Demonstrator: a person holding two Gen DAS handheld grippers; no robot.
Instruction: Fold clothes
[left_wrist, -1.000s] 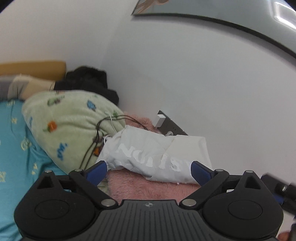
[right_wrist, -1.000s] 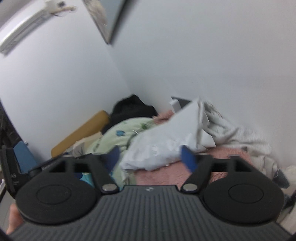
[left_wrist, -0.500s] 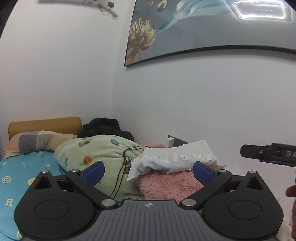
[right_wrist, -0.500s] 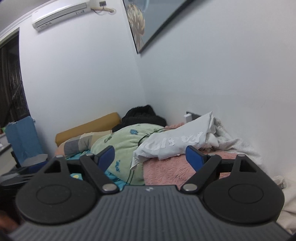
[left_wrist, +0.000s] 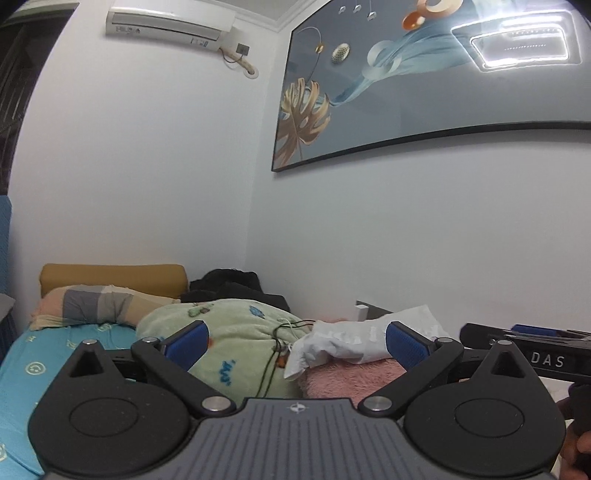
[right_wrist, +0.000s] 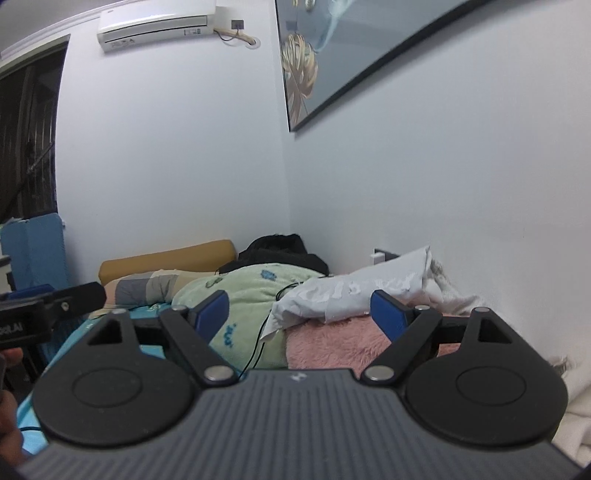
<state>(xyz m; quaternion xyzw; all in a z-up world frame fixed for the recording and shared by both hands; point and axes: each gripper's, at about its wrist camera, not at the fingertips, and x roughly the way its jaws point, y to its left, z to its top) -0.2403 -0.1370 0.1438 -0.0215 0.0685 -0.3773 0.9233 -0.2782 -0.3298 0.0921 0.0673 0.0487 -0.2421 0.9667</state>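
White crumpled garment (left_wrist: 354, 341) with cracked pale lettering lies on top of a pink fluffy blanket (left_wrist: 351, 376), close to the wall on the bed's far side; in the right wrist view we see the same garment (right_wrist: 354, 295) sagging over the pink blanket (right_wrist: 332, 343), one corner hanging toward the green bedding. Whether it is a shirt or something else we cannot tell. Nothing grips it.

Left gripper (left_wrist: 295, 341) is spread wide, blue pads far apart, nothing between them, held in the air short of the garment. Right gripper (right_wrist: 299, 314) is likewise spread wide and empty, also in the air before the bed. In the left view we see the right gripper's body at the right edge, lettered DAS, with a bit of a hand (left_wrist: 576, 450) below it. In the right view the left gripper's body shows at the left edge.

Just left of the garment sits a green patterned quilt (left_wrist: 229, 339), bunched up, with a thin dark cable (left_wrist: 273, 354) trailing over it. Behind that we see a black bundle of cloth (left_wrist: 232, 286) in the corner. Further left: a striped pillow (left_wrist: 96, 304), a mustard headboard (left_wrist: 110, 277), and a turquoise sheet (left_wrist: 37, 369).

On the walls we see an air conditioner (left_wrist: 170, 22) up high and 1 large framed picture (left_wrist: 424, 81) with a gold leaf.
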